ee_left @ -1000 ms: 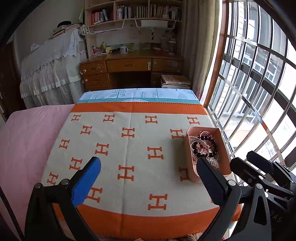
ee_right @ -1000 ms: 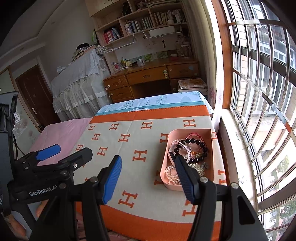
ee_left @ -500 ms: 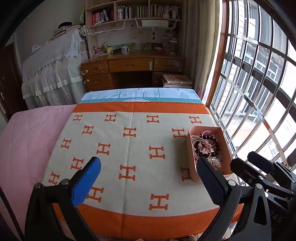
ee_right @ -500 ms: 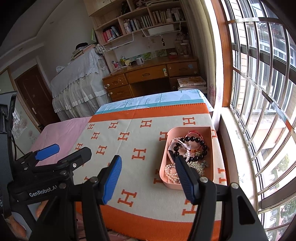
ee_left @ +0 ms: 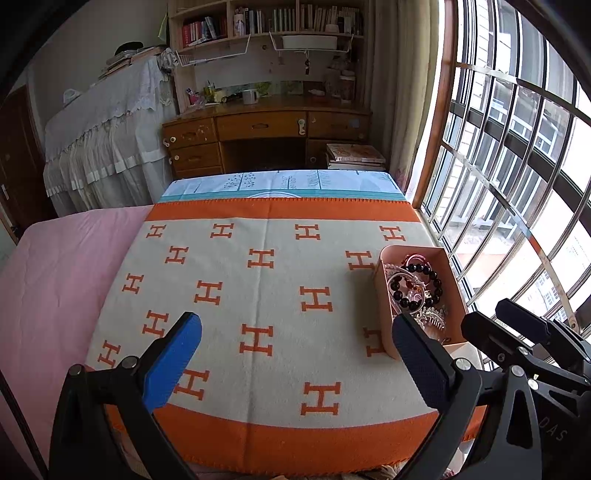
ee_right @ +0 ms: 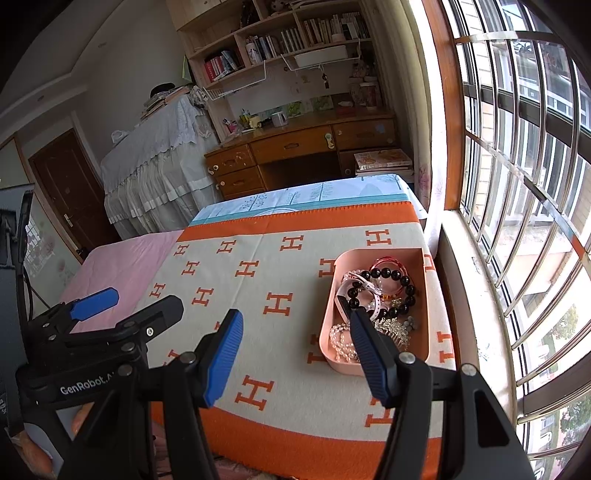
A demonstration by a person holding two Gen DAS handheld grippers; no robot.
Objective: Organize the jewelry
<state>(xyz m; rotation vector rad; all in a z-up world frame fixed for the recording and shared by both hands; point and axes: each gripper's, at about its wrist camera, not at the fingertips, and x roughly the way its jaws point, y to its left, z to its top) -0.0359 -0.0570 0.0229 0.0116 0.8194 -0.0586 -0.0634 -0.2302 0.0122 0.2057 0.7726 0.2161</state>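
Note:
A pink tray (ee_left: 455,291) (ee_right: 424,295) sits on the right side of the orange and cream H-pattern blanket (ee_left: 258,295) (ee_right: 258,295). It holds a black bead bracelet (ee_left: 428,273) (ee_right: 386,275), a red bangle (ee_right: 386,263), a white strap (ee_right: 364,284), a pearl strand (ee_right: 341,341) and a silver comb (ee_right: 393,328). My left gripper (ee_left: 295,350) is open and empty above the blanket's near part. My right gripper (ee_right: 295,345) is open and empty, just left of the tray's near end.
A pink sheet (ee_left: 55,277) covers the bed left of the blanket. A barred window (ee_left: 517,166) and its sill (ee_right: 469,277) run along the right. A wooden desk (ee_left: 266,136) and bookshelves (ee_left: 266,22) stand at the back.
Both views have shifted slightly; the tray sits a little further from the grippers. Both grippers stay open and empty.

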